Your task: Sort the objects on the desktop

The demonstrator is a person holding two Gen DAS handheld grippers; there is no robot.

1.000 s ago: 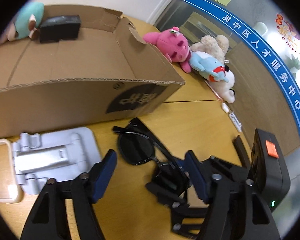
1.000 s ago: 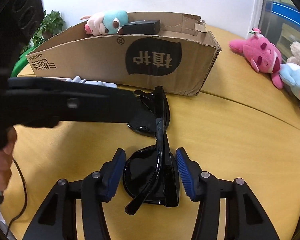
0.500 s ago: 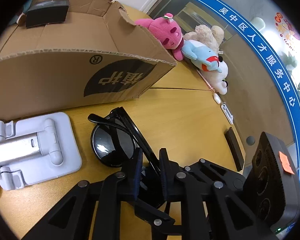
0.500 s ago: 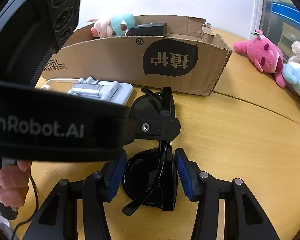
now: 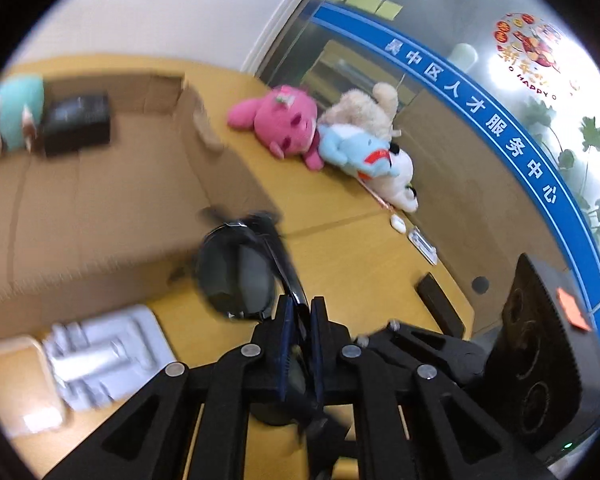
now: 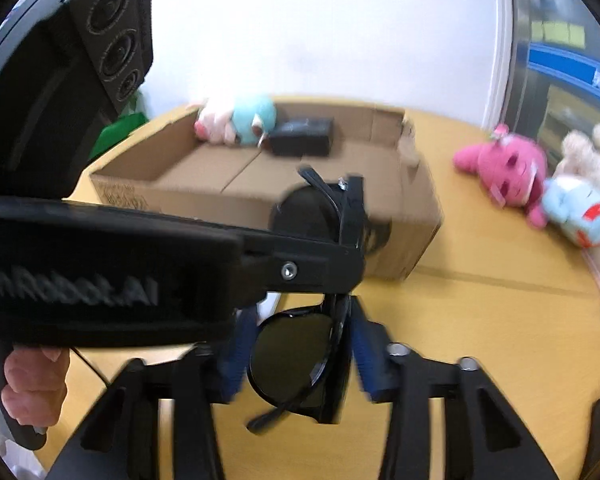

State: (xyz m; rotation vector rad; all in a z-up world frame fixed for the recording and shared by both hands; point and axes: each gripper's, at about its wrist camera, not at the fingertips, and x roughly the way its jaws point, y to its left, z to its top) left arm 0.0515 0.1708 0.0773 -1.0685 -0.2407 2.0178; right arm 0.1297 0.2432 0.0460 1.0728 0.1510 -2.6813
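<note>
A folded pair of black sunglasses [image 5: 236, 276] hangs above the yellow table, in front of the open cardboard box [image 5: 100, 208]. My left gripper [image 5: 300, 312] is shut on the thin frame near its middle. In the right wrist view it reaches in from the left and pinches the sunglasses [image 6: 296, 356] from the side. My right gripper [image 6: 300, 344] has its jaws closing, and its blue pads press both sides of the near lens end. The box [image 6: 204, 204] holds a teal plush [image 6: 252, 120] and a small black case [image 6: 300, 140].
Pink plush [image 5: 284, 120], blue plush [image 5: 352, 148] and a beige plush [image 5: 364, 108] lie at the table's far right by the glass wall. A grey phone stand [image 5: 100, 356] and a clear case [image 5: 12, 384] sit left. A person's hand [image 6: 32, 384] grips the left handle.
The left jaws closed on the sunglasses' frame, and the right jaws narrowed onto the lens end. Both grippers then rose, lifting the sunglasses off the table.
</note>
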